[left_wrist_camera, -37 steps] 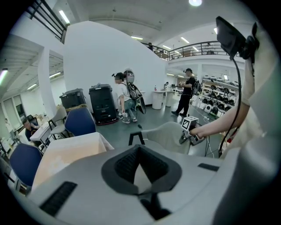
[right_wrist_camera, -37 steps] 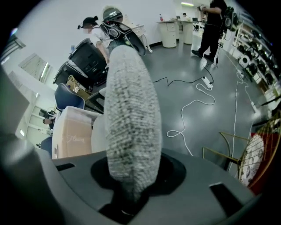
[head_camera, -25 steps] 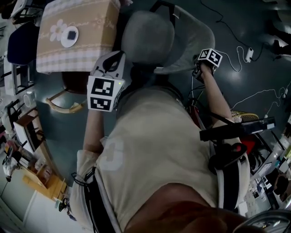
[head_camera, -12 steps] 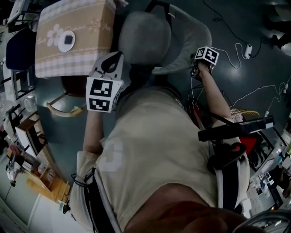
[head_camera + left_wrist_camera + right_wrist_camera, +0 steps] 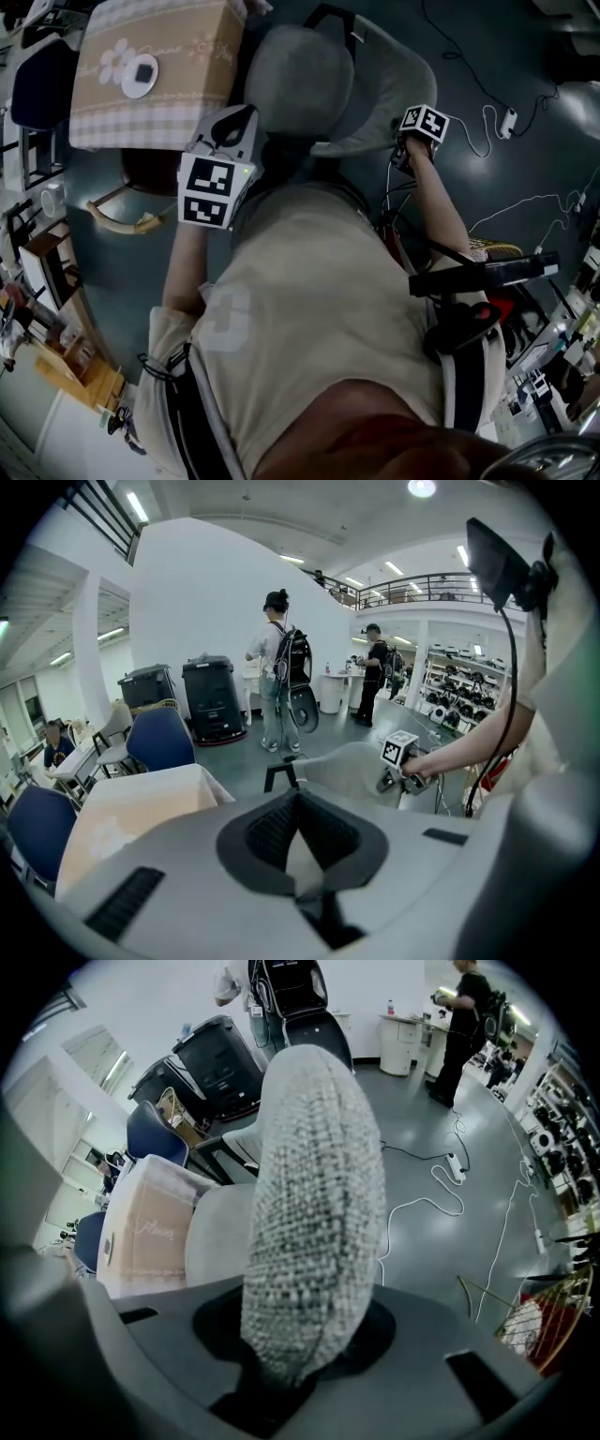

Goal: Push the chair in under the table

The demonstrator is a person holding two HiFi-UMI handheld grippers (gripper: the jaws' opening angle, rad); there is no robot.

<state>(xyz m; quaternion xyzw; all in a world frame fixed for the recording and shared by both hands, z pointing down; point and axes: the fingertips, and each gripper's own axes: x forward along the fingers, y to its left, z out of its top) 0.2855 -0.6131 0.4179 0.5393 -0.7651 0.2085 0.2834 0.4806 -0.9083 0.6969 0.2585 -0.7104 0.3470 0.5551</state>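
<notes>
A grey fabric chair stands by the table (image 5: 178, 112), which wears a tan checked cloth; its seat (image 5: 298, 77) faces the table and its backrest (image 5: 386, 89) is nearest me. My right gripper (image 5: 410, 142) points steeply down, shut on the backrest's top edge. In the right gripper view the woven backrest edge (image 5: 314, 1194) fills the space between the jaws of that gripper (image 5: 302, 1354), with the seat (image 5: 217, 1234) and table (image 5: 141, 1227) beyond. My left gripper (image 5: 240, 116) hovers between table and seat. The left gripper view shows this gripper (image 5: 298, 829) shut on nothing, with the backrest (image 5: 342, 766) ahead.
A white disc (image 5: 139, 75) lies on the table. A blue chair (image 5: 37, 84) stands left of it, and a curved wooden piece (image 5: 122, 220) lies on the floor. White cables and a power strip (image 5: 509, 117) trail at right. Two people (image 5: 281, 667) stand far off.
The right gripper's marker cube has turned slightly while staying on the backrest. The view has drifted a little; chair, table and left gripper keep their places.
</notes>
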